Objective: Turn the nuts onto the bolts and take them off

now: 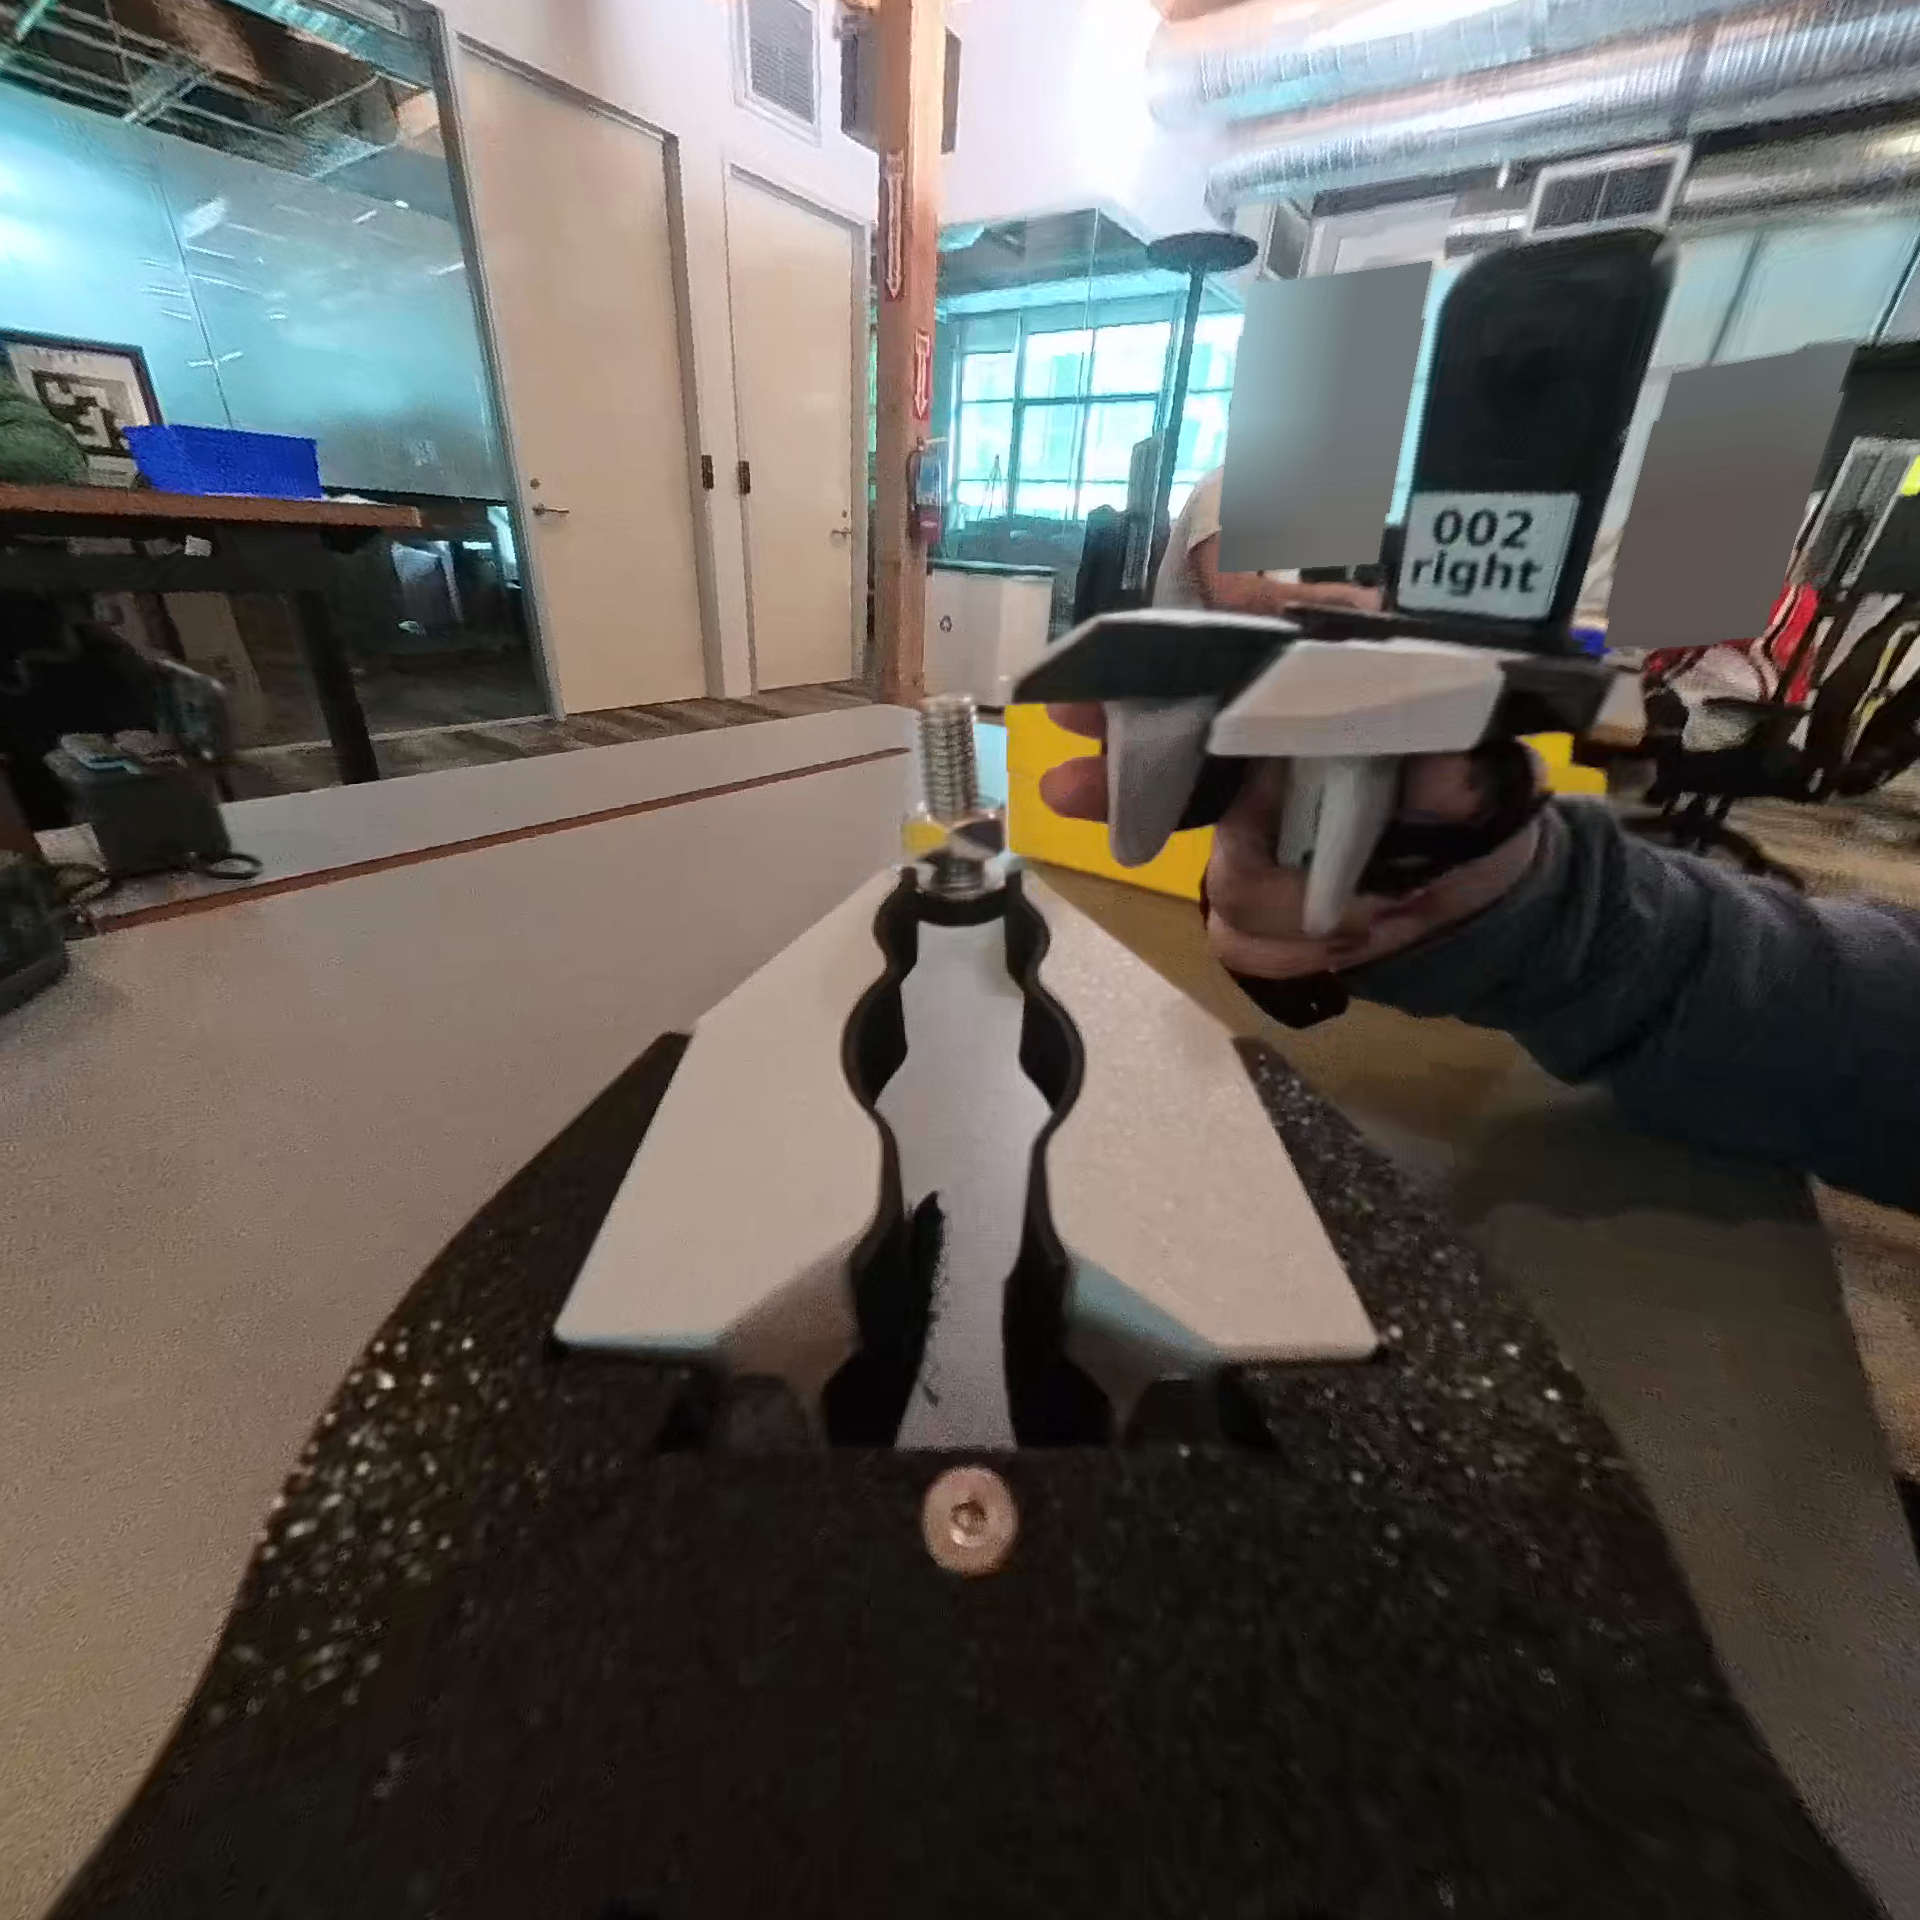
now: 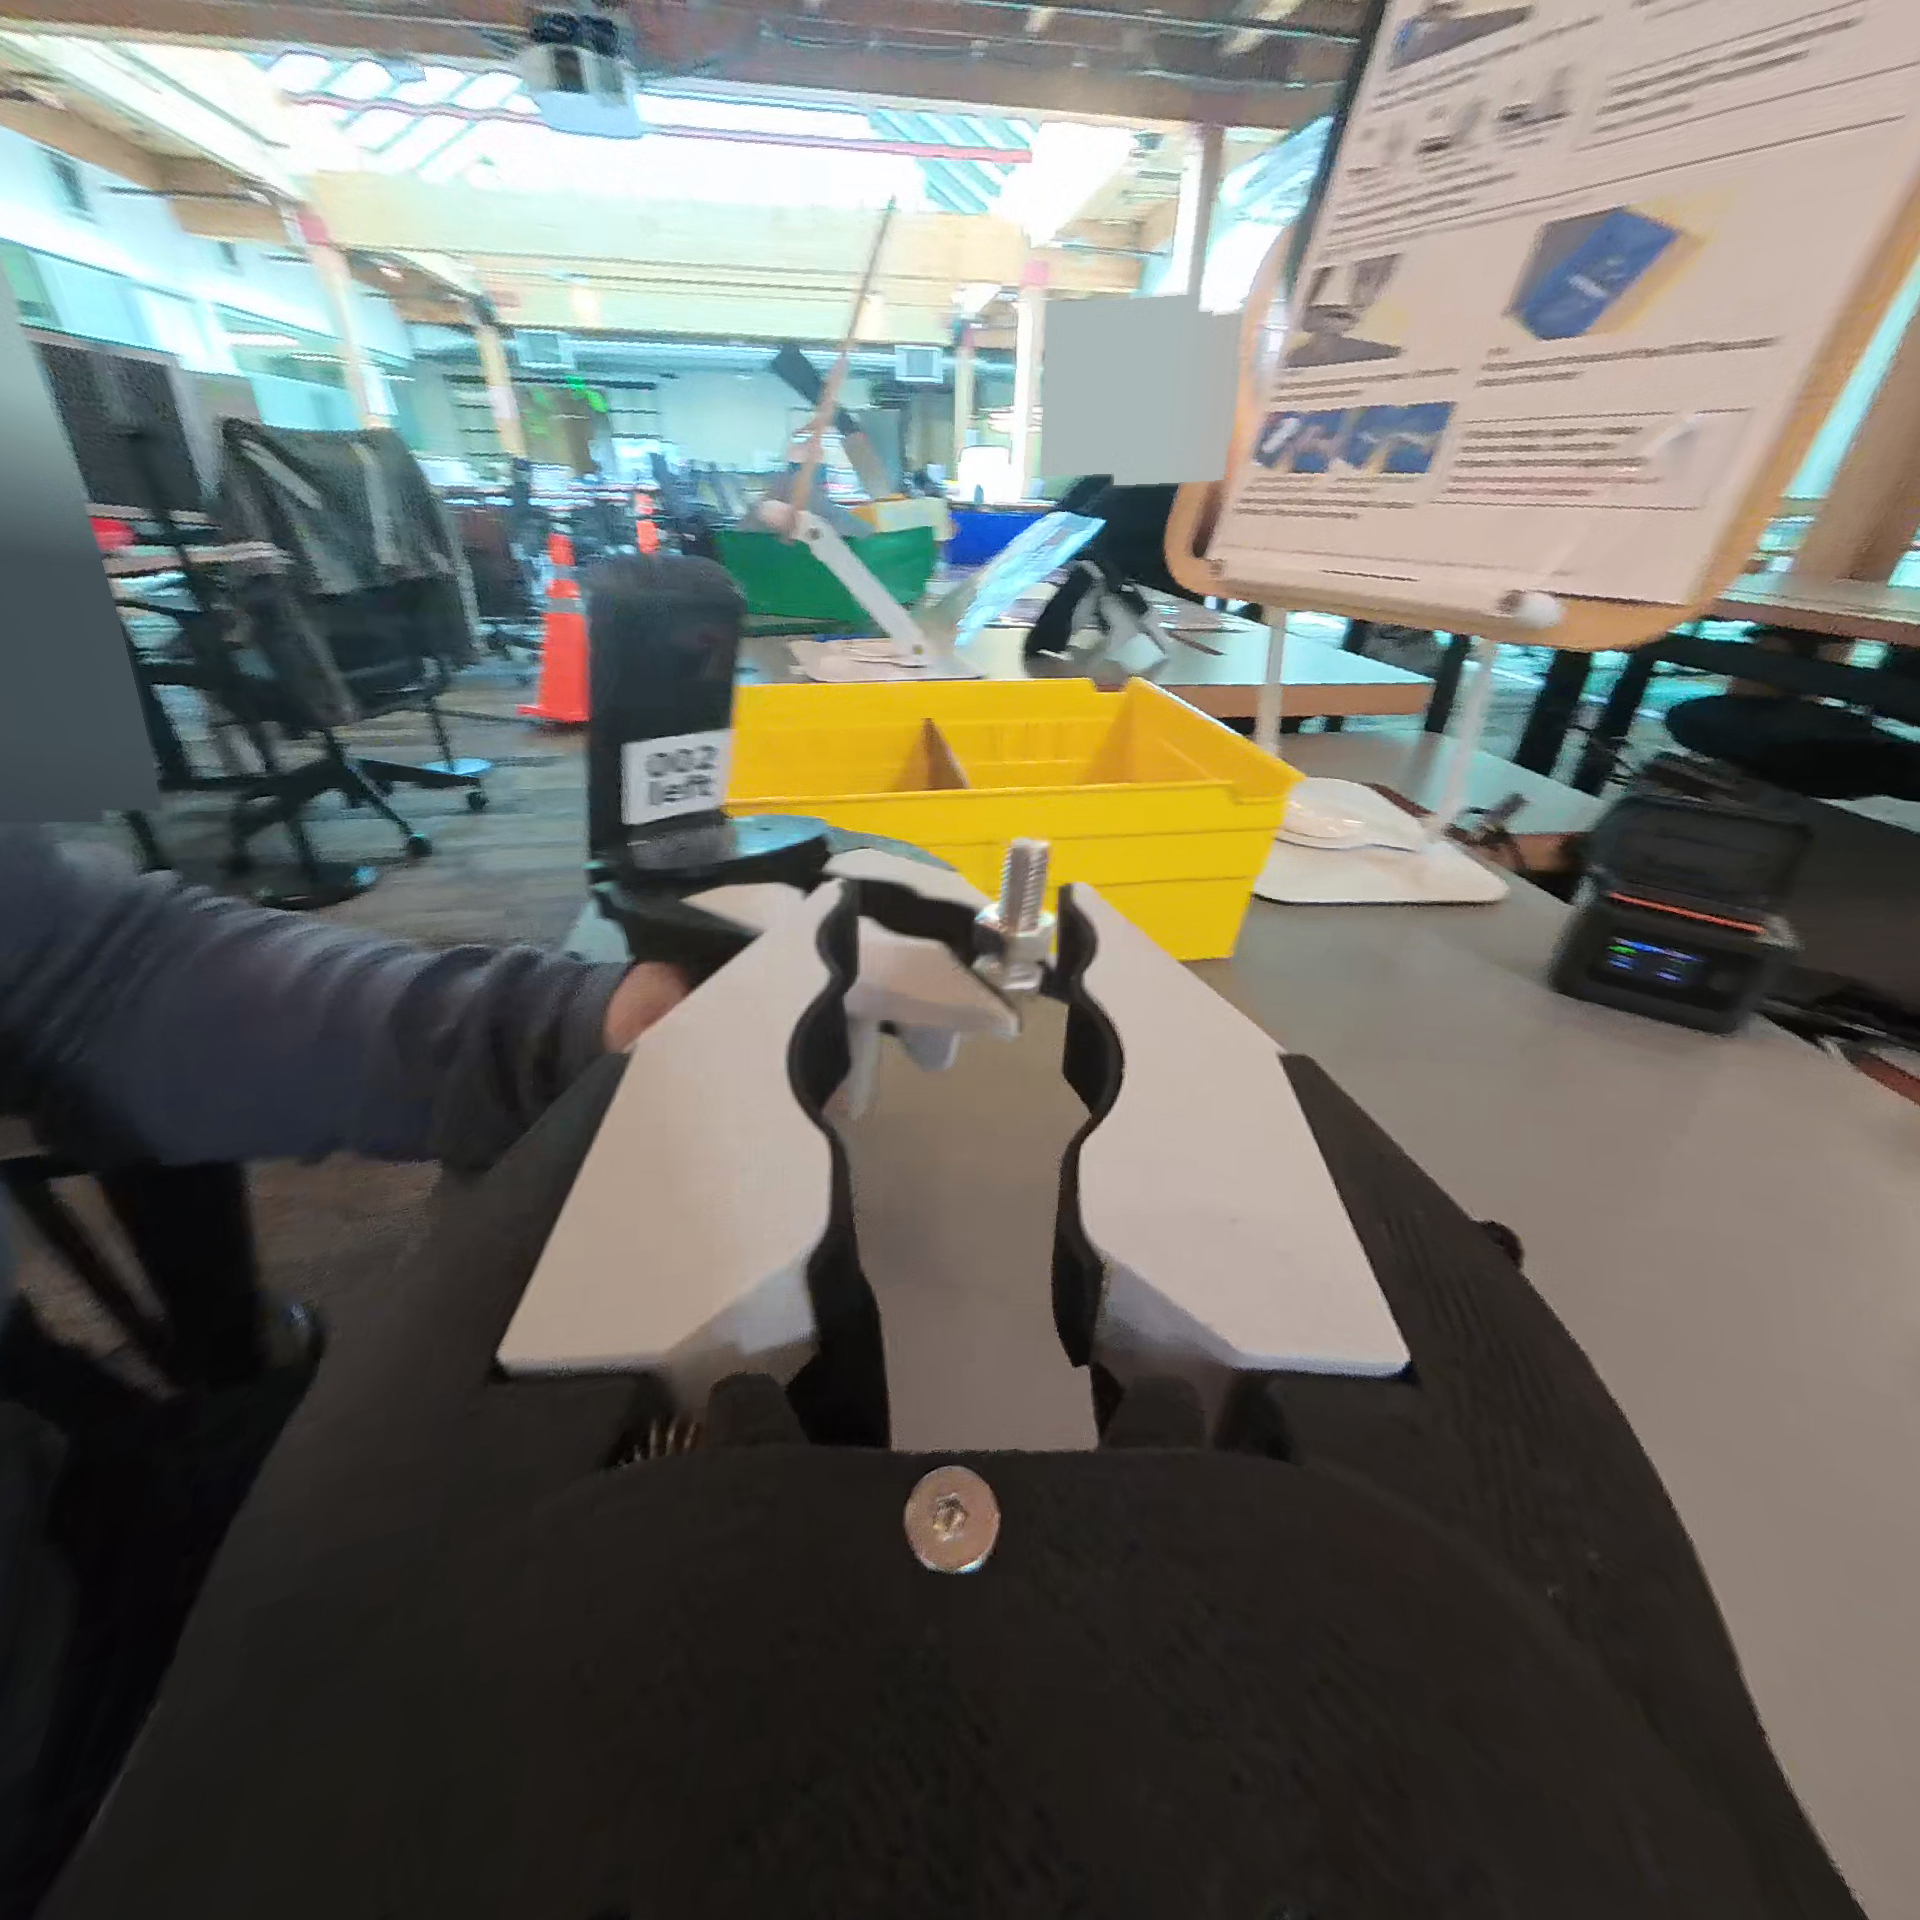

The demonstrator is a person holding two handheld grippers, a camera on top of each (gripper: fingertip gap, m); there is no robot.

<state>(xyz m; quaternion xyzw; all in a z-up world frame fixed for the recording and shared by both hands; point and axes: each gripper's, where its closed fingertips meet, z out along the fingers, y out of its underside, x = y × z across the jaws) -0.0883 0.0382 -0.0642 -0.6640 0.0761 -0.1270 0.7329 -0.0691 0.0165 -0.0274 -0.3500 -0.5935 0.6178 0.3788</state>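
While the left gripper (image 1: 961, 894) pinches a threaded silver steel bolt (image 1: 948, 758) upright by its base, hex nut (image 1: 961, 831) low on the shaft, the right gripper (image 2: 951, 925) hangs apart, white fingers (image 2: 727, 1091) unclenched, before a yellow plastic bin (image 2: 1039, 821).

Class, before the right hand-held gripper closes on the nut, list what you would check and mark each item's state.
1. Left hand-held gripper clamps the bolt at its base: ok.
2. Bolt upright: ok.
3. Nut sits on the threads: ok.
4. Right hand-held gripper open around the nut: ok.
5. Nut centred between the fingers: not ok, it sits near the right one.
6. Thread engagement: cannot tell.
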